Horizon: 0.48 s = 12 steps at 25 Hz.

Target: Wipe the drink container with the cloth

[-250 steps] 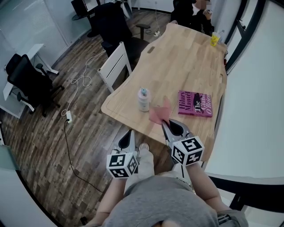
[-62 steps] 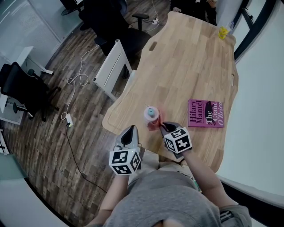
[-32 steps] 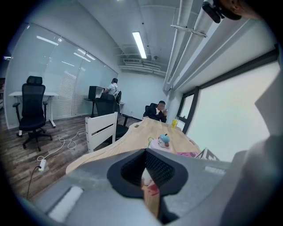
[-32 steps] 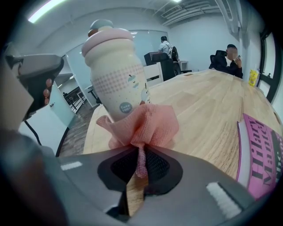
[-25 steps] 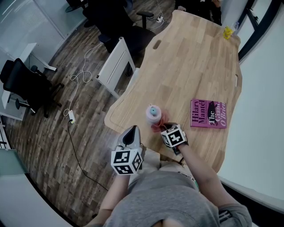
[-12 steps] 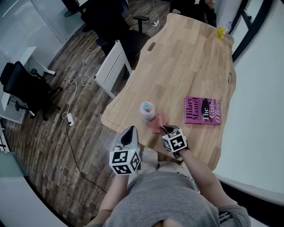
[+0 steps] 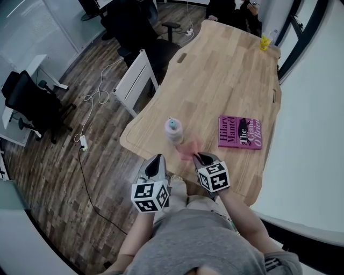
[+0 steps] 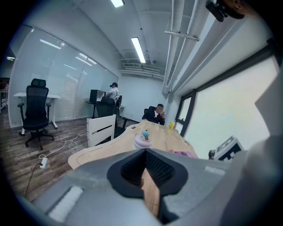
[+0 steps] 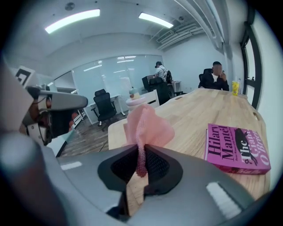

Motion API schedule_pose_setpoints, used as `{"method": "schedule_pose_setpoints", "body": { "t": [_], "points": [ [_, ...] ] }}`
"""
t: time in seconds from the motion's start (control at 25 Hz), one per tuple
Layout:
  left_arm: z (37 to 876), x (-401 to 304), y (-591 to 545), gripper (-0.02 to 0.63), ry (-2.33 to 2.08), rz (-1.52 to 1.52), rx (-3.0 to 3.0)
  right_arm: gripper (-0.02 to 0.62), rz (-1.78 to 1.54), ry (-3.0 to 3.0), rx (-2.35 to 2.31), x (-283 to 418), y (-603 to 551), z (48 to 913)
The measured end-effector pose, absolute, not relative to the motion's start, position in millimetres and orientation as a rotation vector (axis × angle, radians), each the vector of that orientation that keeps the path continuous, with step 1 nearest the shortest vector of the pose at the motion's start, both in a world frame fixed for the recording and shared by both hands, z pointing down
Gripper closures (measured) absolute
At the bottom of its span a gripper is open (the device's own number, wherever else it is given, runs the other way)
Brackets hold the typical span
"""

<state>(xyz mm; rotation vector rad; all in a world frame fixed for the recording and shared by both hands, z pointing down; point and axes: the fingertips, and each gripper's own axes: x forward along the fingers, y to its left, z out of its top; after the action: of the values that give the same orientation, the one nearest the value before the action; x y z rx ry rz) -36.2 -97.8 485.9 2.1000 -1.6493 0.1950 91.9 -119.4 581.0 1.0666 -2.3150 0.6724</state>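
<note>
Head view, items listed left to right.

Black office chair (image 7: pixel 33 102): far left, on the wood floor (image 7: pixel 107 145). A white cable (image 7: pixel 94 99) trails across the boards beside it.

Wooden table (image 7: pixel 226 75): long, running away from the person. A white slatted chair (image 7: pixel 137 80) stands at its left edge.

Left gripper (image 7: pixel 156 161): held off the table's near edge, over the floor, with its marker cube towards the person. The left gripper view shows its jaws pressed together with nothing between them, and the tips point towards the container.

Drink container (image 7: pixel 173 130): pale body with a teal-topped lid. It stands upright on the table near the near-left corner, ahead of both grippers.

Cloth (image 7: pixel 189 149): pink and bunched, standing up from the right gripper's tips. It sits just right of the container and close beside it. Contact between cloth and container cannot be made out.

Right gripper (image 7: pixel 199 157): over the table's near edge. The right gripper view shows its jaws pinching the lower fold of the cloth, and the rest fans upward above them.

Book (image 7: pixel 240 131): magenta cover, lying flat on the table, right of the cloth and apart from it.

Yellow cup (image 7: pixel 263 44): at the table's far right corner.

Seated person (image 7: pixel 231 11): at the far end, in dark clothing.
</note>
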Motion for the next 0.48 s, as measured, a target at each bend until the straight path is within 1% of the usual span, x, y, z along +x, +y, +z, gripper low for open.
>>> {"method": "schedule_pose_setpoints", "body": {
  "t": [0.48],
  "points": [
    [481.1,-36.2,-87.3,0.606,-1.666,0.189,2.110,0.563,0.604,-2.436,1.134,85.1,-109.2,521.4]
  ]
}}
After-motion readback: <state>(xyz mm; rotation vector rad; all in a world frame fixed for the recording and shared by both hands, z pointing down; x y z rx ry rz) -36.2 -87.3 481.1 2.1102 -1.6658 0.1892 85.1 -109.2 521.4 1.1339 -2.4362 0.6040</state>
